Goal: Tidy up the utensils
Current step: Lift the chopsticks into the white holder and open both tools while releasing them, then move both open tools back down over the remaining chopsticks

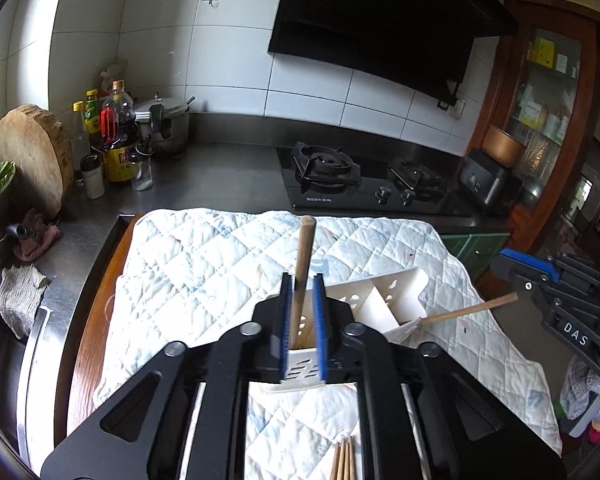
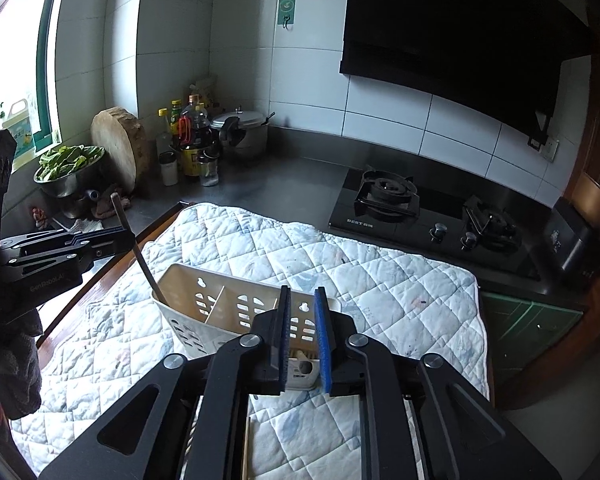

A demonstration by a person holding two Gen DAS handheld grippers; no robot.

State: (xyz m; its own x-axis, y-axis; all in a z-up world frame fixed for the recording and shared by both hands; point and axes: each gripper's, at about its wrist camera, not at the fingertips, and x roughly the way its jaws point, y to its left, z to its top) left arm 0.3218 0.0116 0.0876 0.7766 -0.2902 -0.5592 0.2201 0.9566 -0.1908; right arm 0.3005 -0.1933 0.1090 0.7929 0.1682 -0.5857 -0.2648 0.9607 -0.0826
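A white perforated utensil caddy (image 2: 220,312) with compartments stands on the quilted cloth (image 2: 340,264). My left gripper (image 1: 303,280) is shut on a wooden utensil handle (image 1: 303,256), whose lower end sits in the caddy's end compartment (image 1: 300,364). In the right wrist view the same handle (image 2: 140,256) slants up from the caddy's left compartment into the left gripper (image 2: 128,236). My right gripper (image 2: 303,292) is partly open just above the caddy's near end and holds nothing. Another wooden-handled utensil (image 1: 468,310) lies beside the caddy. Wooden chopsticks (image 1: 344,460) lie on the cloth.
A gas stove (image 1: 364,180) sits behind the cloth on the steel counter (image 1: 220,176). Bottles (image 1: 116,136), a pressure cooker (image 1: 164,124), a round chopping board (image 1: 32,156) and a bowl of greens (image 2: 68,168) crowd the back left corner. The range hood (image 1: 380,20) hangs above.
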